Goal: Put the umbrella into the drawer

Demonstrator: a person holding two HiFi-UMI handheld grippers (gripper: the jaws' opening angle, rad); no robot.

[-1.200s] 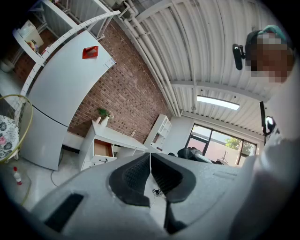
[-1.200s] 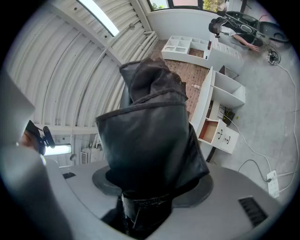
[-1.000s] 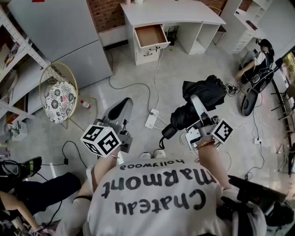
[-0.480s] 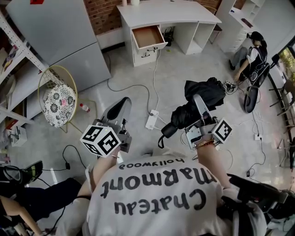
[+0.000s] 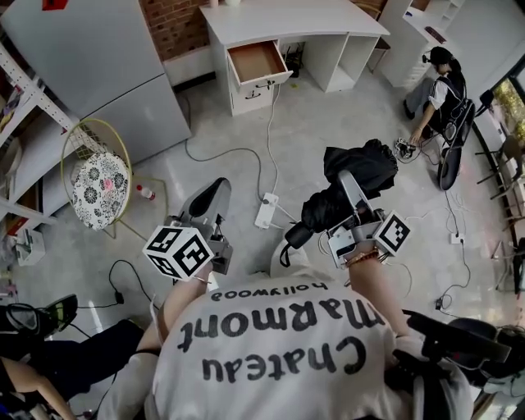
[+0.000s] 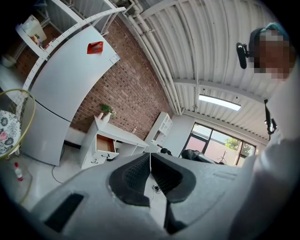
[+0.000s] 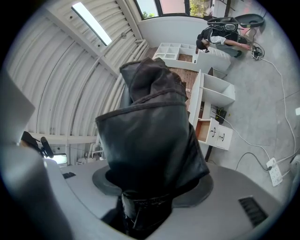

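Right gripper (image 5: 350, 199) holds black folded cloth umbrella (image 5: 365, 164). Jaws squeeze tight on it, one on each side, near handle end. Handle end points back at person, bunched cloth end points away. Umbrella up in air over grey floor (image 5: 328, 115), well apart from open brown-bottomed drawer (image 5: 256, 60). Drawer pulled out of white desk (image 5: 287, 18), by brick wall. Left gripper (image 6: 151, 172) jaws pressed together, nothing between them.
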